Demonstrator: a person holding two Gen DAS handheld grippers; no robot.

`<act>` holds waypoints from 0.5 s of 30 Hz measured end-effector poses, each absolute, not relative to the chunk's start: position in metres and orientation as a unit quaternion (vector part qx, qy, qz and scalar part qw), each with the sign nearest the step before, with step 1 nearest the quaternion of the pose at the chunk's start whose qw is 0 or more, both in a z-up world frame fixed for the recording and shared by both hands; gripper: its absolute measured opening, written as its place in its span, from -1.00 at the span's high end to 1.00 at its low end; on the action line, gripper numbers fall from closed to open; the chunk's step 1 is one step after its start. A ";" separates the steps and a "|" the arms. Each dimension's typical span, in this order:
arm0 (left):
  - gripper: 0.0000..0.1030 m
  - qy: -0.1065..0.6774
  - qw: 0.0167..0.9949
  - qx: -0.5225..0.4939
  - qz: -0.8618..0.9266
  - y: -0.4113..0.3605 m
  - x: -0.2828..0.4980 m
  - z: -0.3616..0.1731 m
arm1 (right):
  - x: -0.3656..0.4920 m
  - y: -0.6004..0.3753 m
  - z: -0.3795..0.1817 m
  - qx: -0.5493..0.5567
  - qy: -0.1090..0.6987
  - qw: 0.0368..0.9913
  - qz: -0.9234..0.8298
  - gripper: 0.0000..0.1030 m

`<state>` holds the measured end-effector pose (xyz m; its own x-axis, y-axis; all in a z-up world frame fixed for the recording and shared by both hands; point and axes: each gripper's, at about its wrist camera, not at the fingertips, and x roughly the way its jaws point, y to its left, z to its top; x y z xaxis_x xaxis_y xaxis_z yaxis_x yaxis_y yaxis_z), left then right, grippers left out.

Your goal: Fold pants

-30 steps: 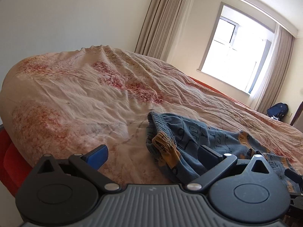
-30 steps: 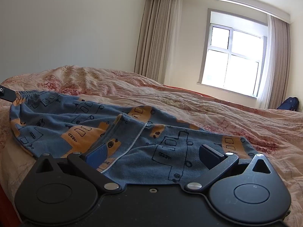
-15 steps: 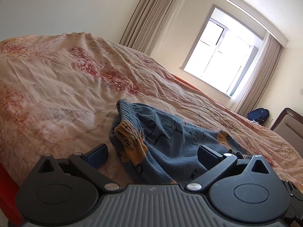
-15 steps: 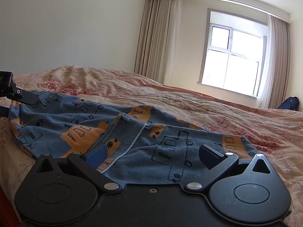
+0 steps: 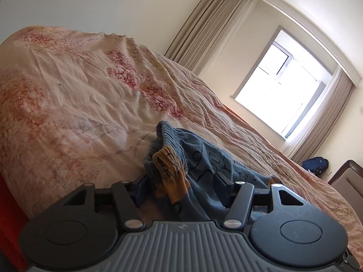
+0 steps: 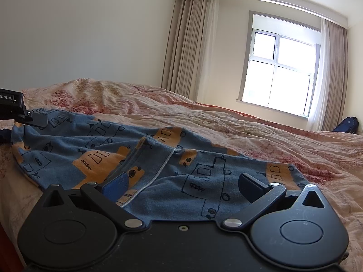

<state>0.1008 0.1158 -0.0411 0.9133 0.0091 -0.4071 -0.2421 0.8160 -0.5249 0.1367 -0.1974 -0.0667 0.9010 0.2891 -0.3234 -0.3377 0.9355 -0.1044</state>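
Blue pants (image 6: 140, 158) printed with orange bears and outlined trucks are spread across a bed (image 6: 261, 136) covered by a wrinkled pink floral bedspread. In the right wrist view, the right gripper (image 6: 183, 185) is held low over the leg end of the pants with its jaws wide apart, the cloth lying between and beneath the fingers (image 6: 115, 184) without being pinched. The left gripper (image 6: 34, 119) is seen at the far left of that view, at the waistband end.

In the left wrist view, the left gripper (image 5: 181, 188) is narrowed around a bunched waistband (image 5: 168, 142), which is lifted into a ridge between its fingers (image 5: 223, 178); the gripper is closed on the pants (image 5: 204, 158).

A window (image 6: 279, 72) with beige curtains (image 6: 188, 45) is seen beyond the bed, and a dark blue bag (image 6: 346, 124) lies by the wall.
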 end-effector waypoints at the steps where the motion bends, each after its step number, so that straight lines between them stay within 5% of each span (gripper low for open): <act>1: 0.16 0.196 0.929 -0.306 0.076 0.118 0.101 -0.042 | 0.136 -0.197 -0.067 -0.079 0.153 0.972 0.161 -0.99; 4: 0.55 0.193 0.926 -0.312 0.083 0.121 0.102 -0.040 | 0.135 -0.197 -0.066 -0.081 0.150 0.973 0.158 -0.99; 6: 0.64 0.188 0.931 -0.301 0.081 0.117 0.103 -0.034 | 0.133 -0.198 -0.064 -0.083 0.143 0.974 0.157 -0.99; 15: 0.68 0.139 0.969 -0.205 0.015 0.067 0.112 0.027 | 0.128 -0.220 -0.049 -0.076 0.119 0.979 0.146 -0.99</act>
<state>0.1122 0.0669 0.0267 0.9611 -0.0282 -0.2749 -0.0856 0.9156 -0.3929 0.1282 -0.2199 -0.0492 0.9291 0.2677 -0.2554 -0.3039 0.9459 -0.1141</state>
